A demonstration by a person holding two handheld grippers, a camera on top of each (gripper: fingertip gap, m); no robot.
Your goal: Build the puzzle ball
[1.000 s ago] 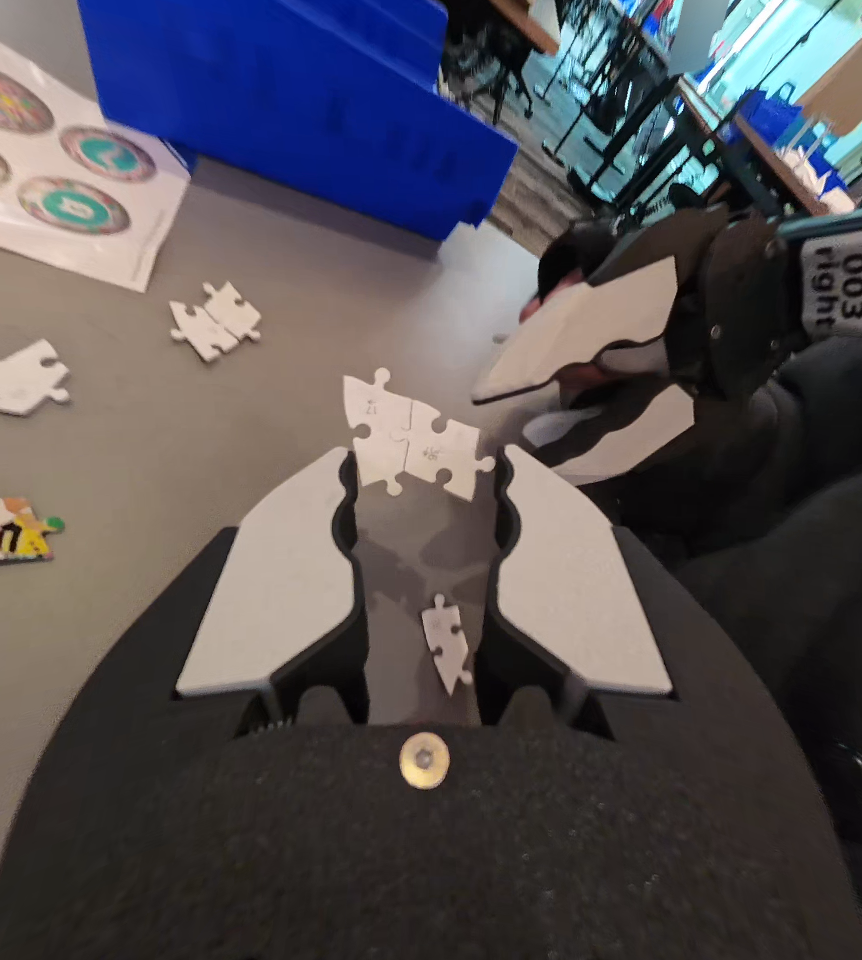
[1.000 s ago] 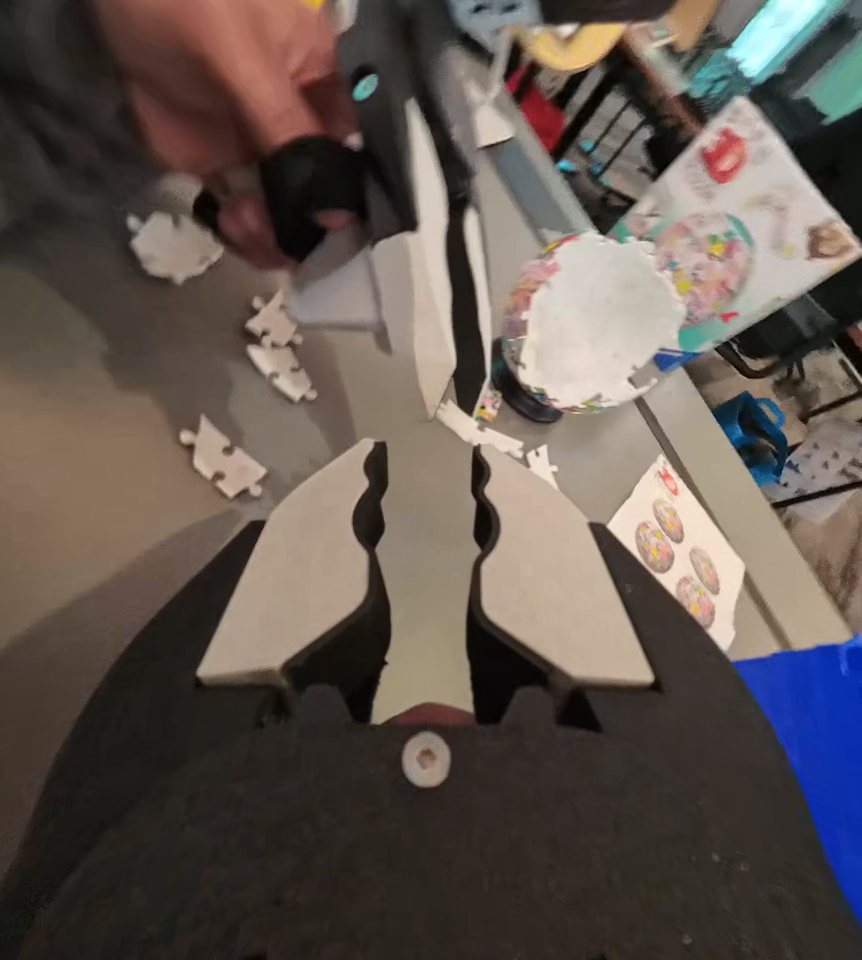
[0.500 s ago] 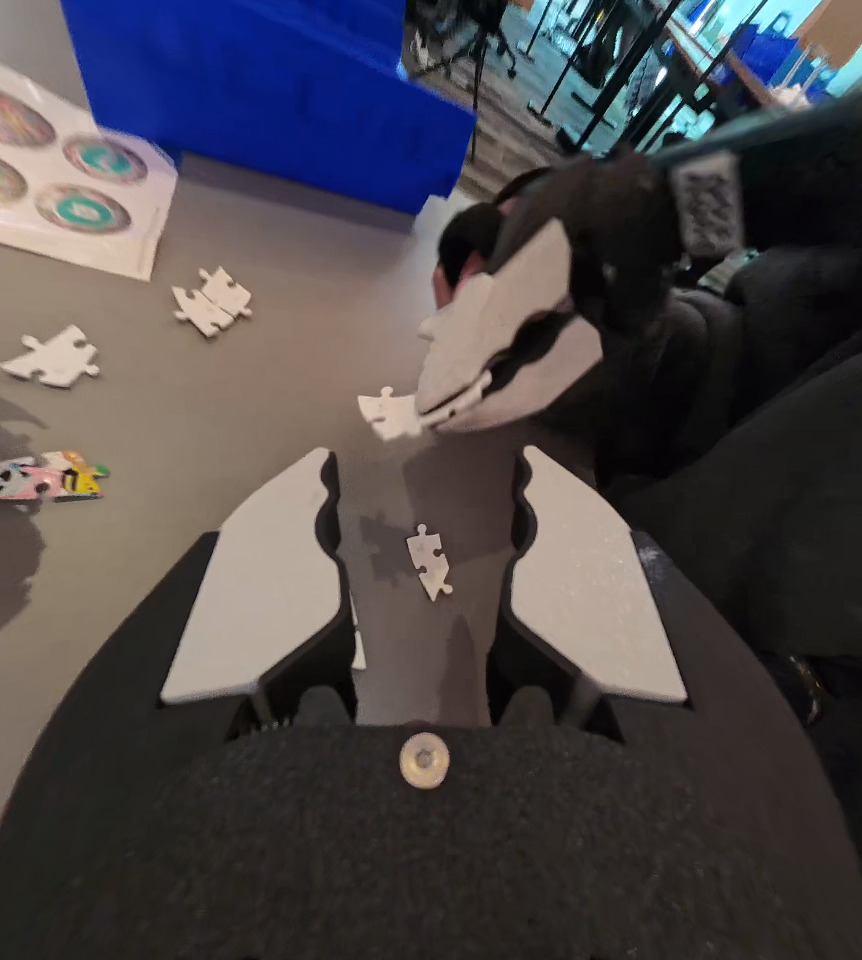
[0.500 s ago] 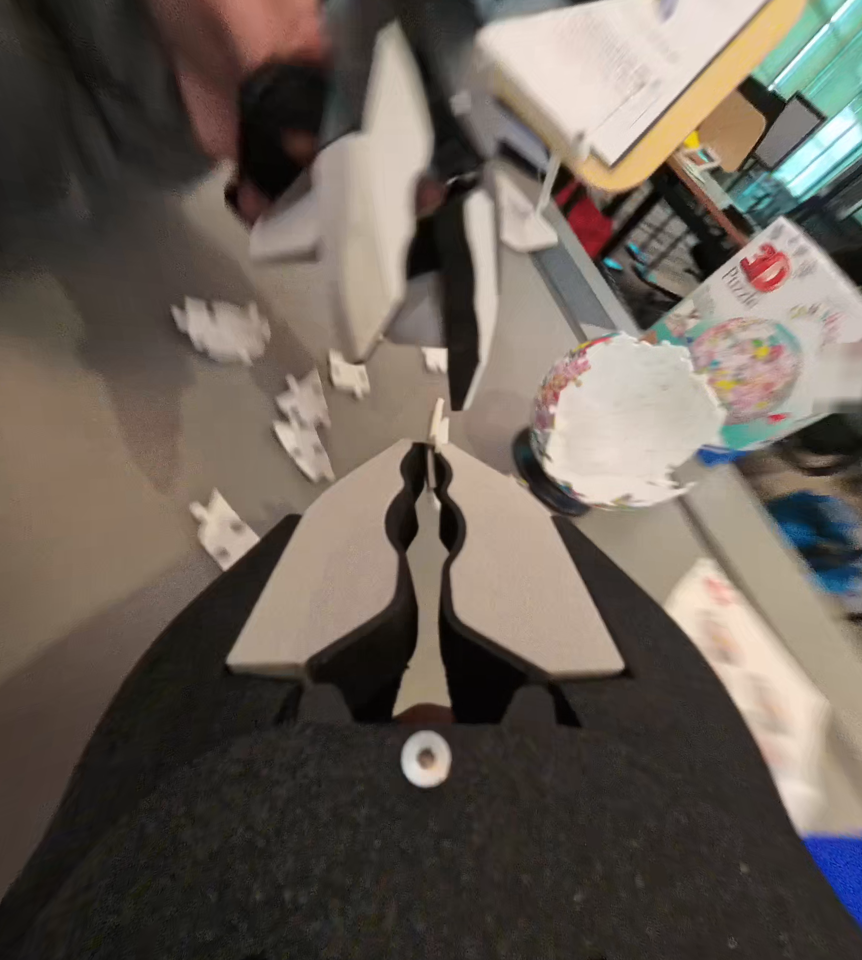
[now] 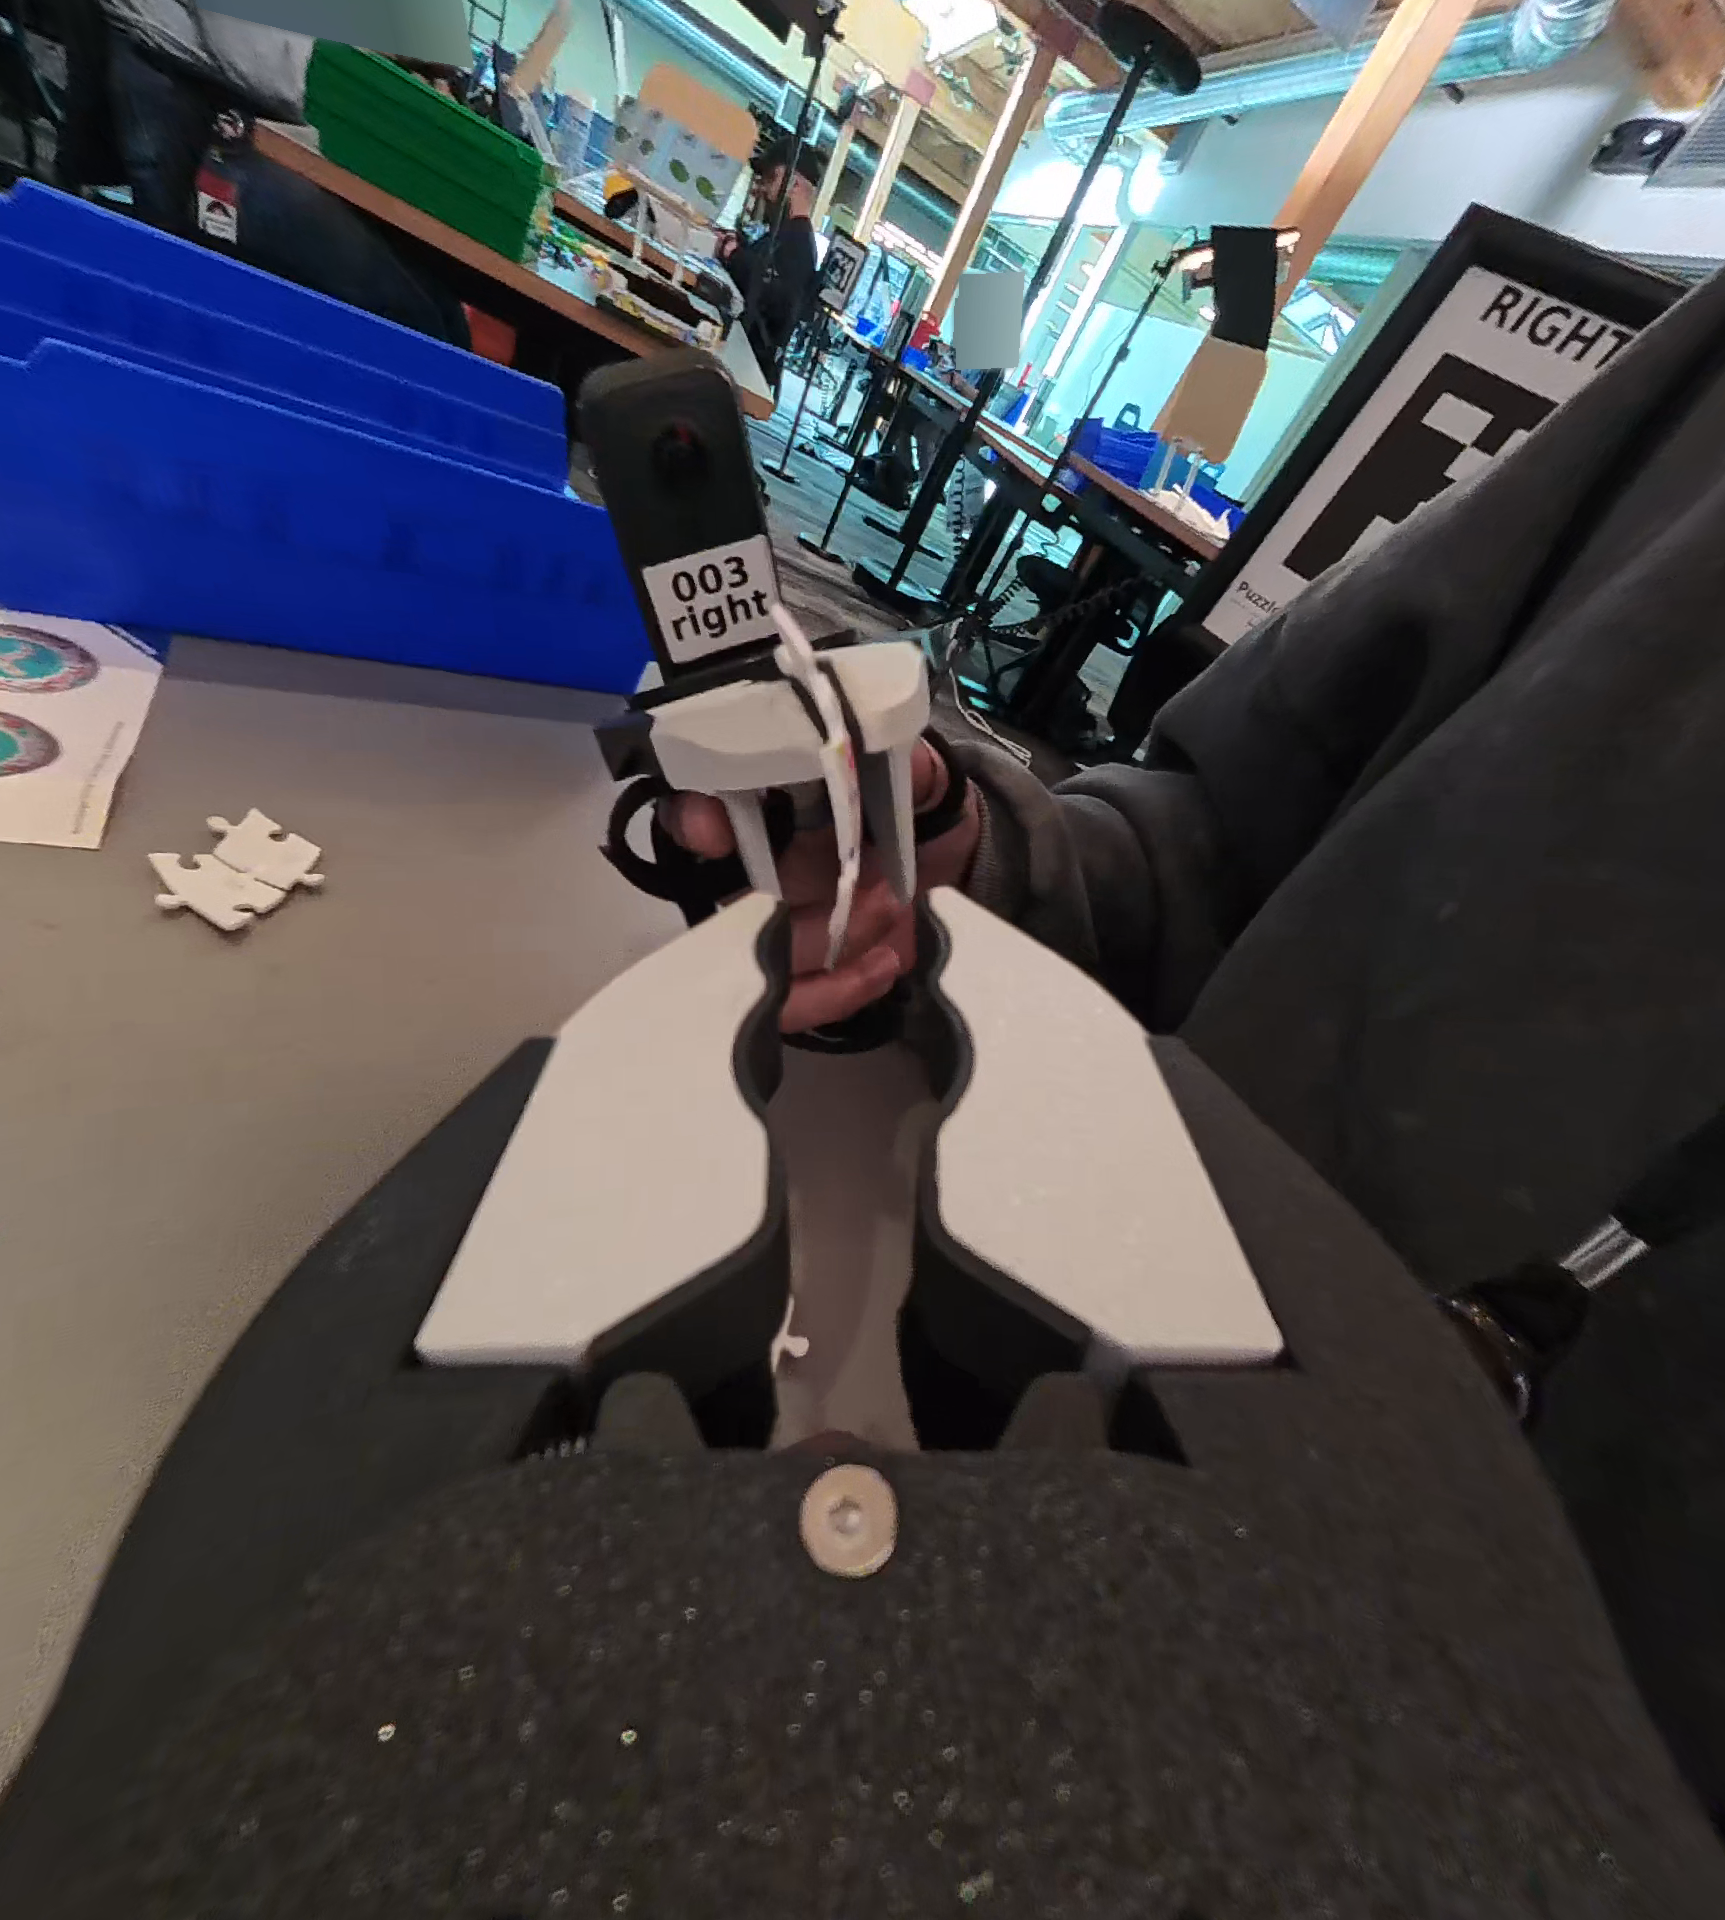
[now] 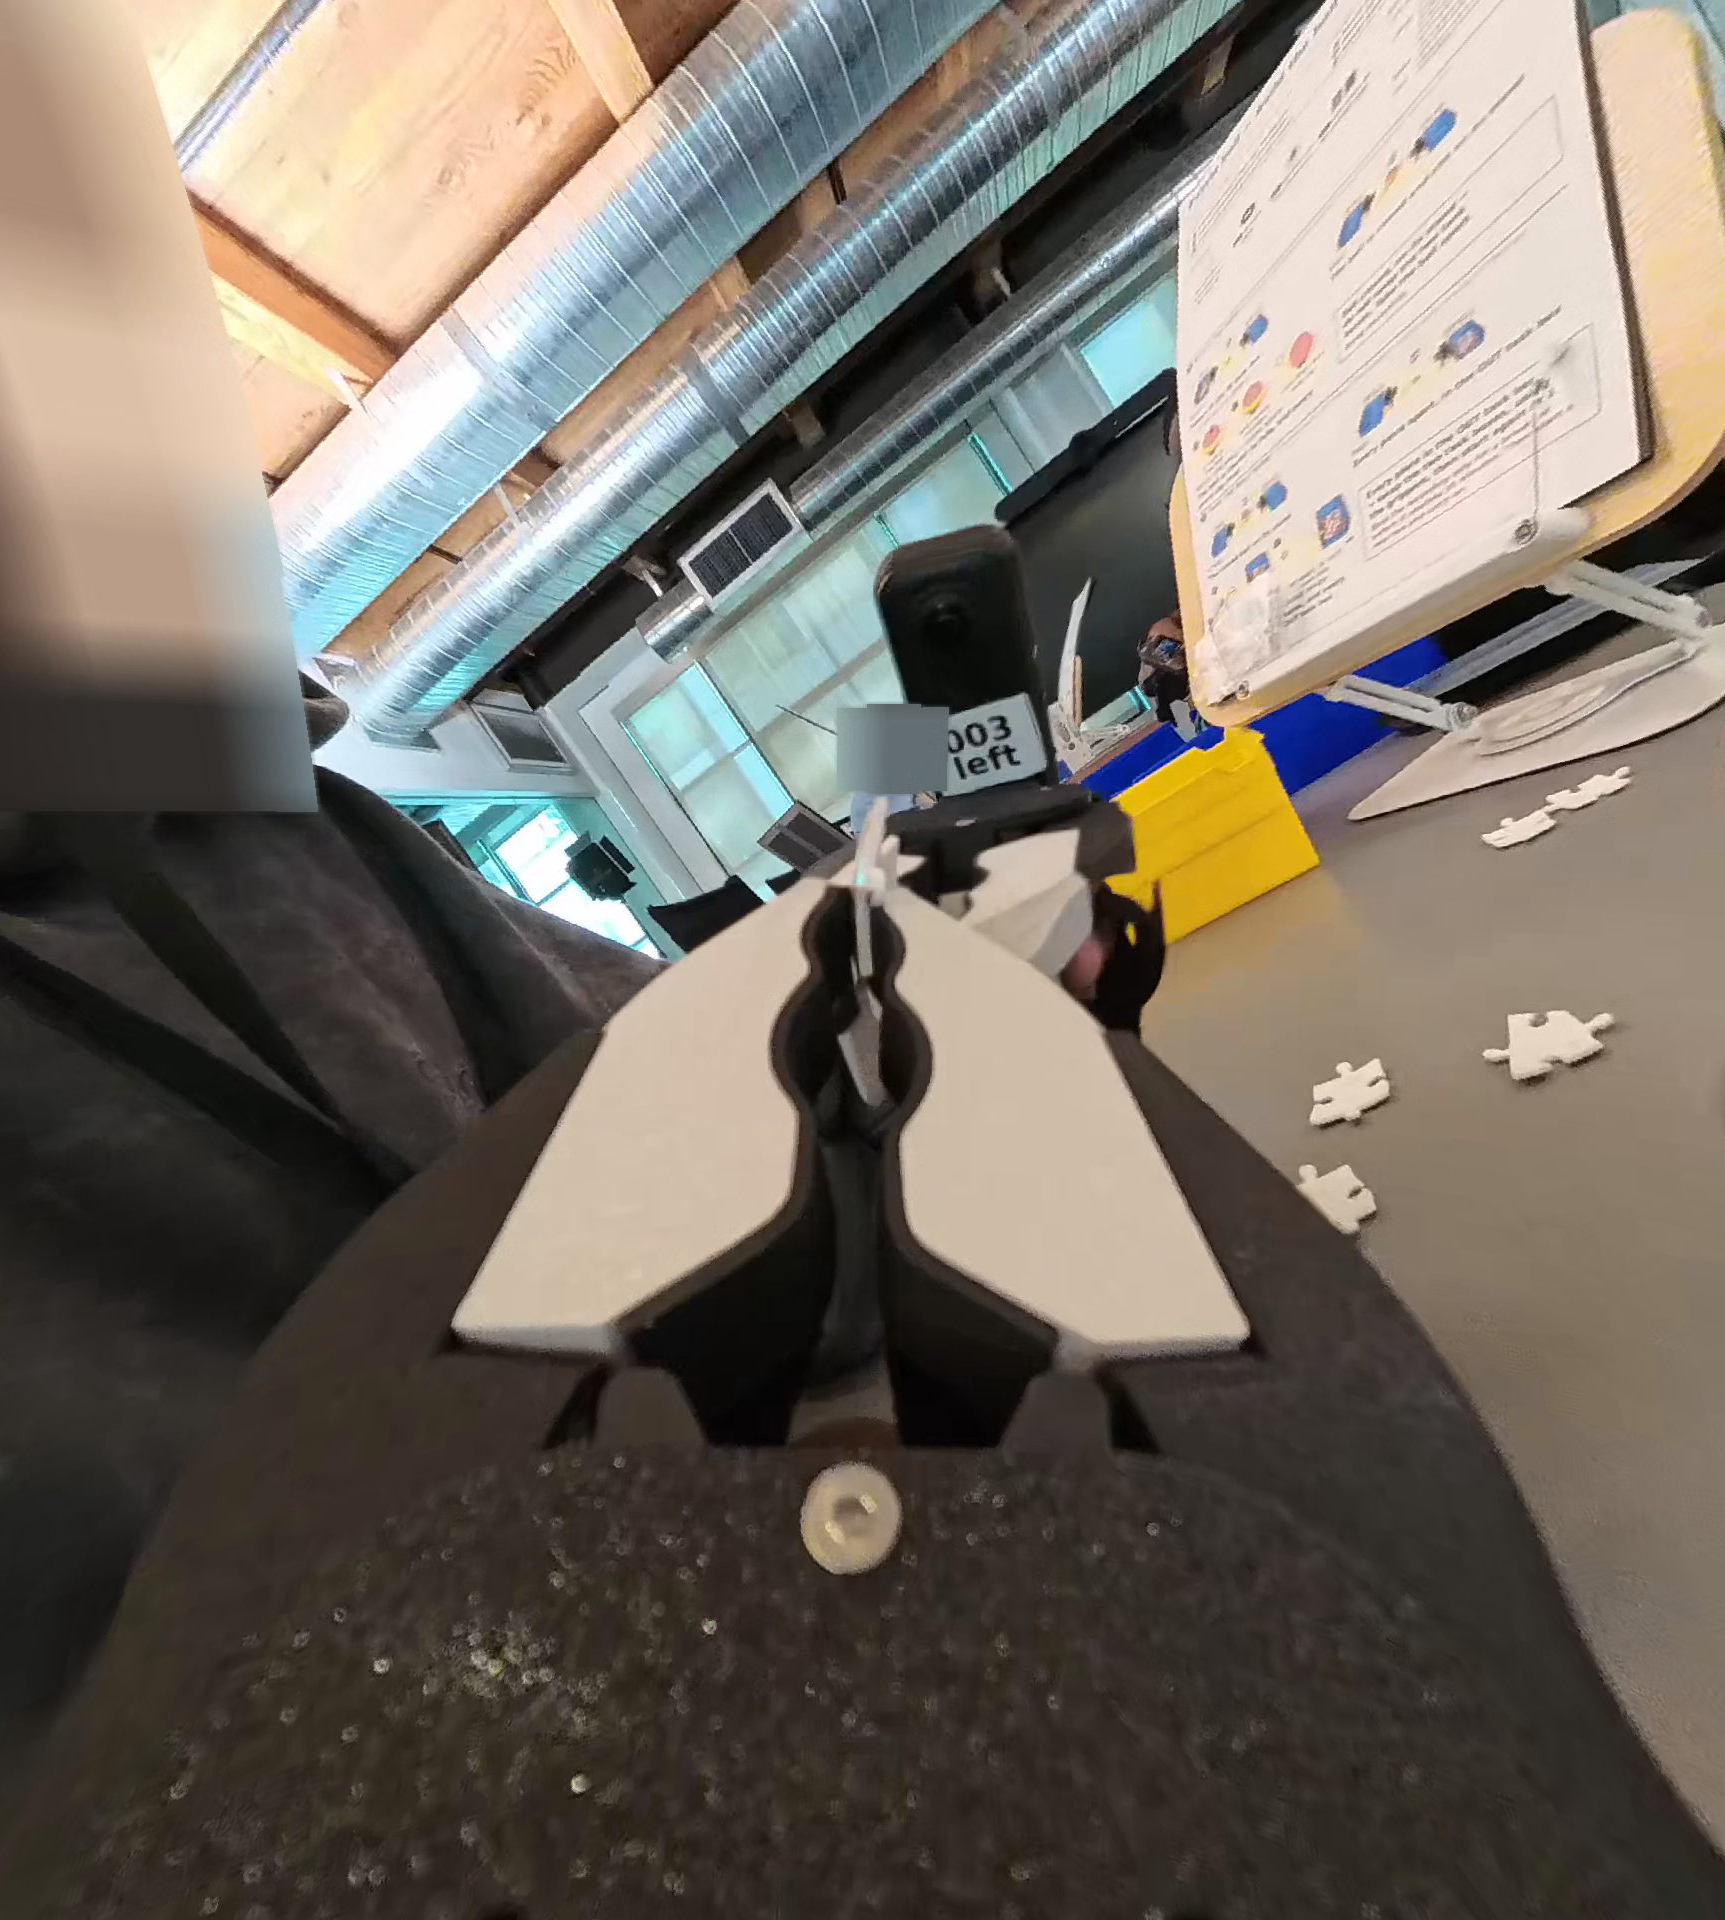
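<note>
The right hand-held gripper is clamped on a thin white cardboard puzzle piece, held edge-on and raised above the grey desk. Light and bendable, the piece is probably best pinched on its flat faces. The left hand-held gripper faces it, parted and empty.

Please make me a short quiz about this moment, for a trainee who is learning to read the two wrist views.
1. True or false: the left gripper is shut on something.
2. In the left wrist view, the bin behind the printed sheet is: A red, B blue, C white.
3. Fill in: the right gripper is shut on a white ____, held edge-on above the table.

Key: 1 false, its jaws stand open and empty; 2 B; 3 puzzle piece.
</note>
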